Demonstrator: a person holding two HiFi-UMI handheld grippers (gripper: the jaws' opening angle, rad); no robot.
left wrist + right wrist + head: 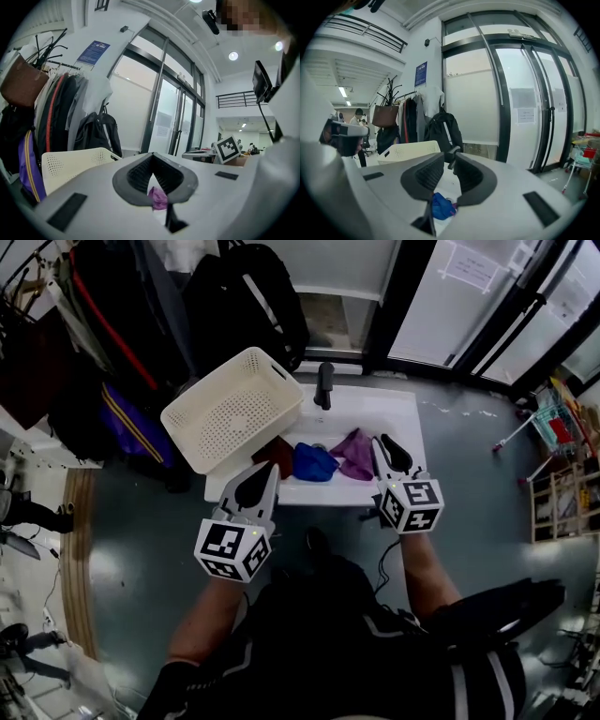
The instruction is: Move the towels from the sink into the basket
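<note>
Jaws of the left gripper (271, 469) are pressed together at their tips and grasp nothing. In the left gripper view they meet in a point, and a bit of the purple towel (354, 454) shows past them, lower down, not touched. The right gripper (385, 441) has its jaws a narrow slit apart, released and empty. Through the slit the right gripper view shows the black faucet (323, 385) farther off, and the blue towel (314, 462) lies below and beyond the jaws, apart from them.

Both grippers hover at the near edge of the white sink (398, 409), the left one over its near-left corner and the right one over its near-right part, each pointing toward the basin.

All three towels lie in the sink, bunched in a row: a dark red towel (277, 454) at the left, the blue one in the middle touching it, and the purple one at the right, just beside the right gripper's jaws.

The cream basket (234, 413) stands tilted at the sink's left end, its open side turned toward the camera and its perforated bottom in view. It seems to lean on the sink's left edge, though the contact itself is hard to make out. Behind it hang a black backpack (248, 301) and dark coats (103, 324).
</note>
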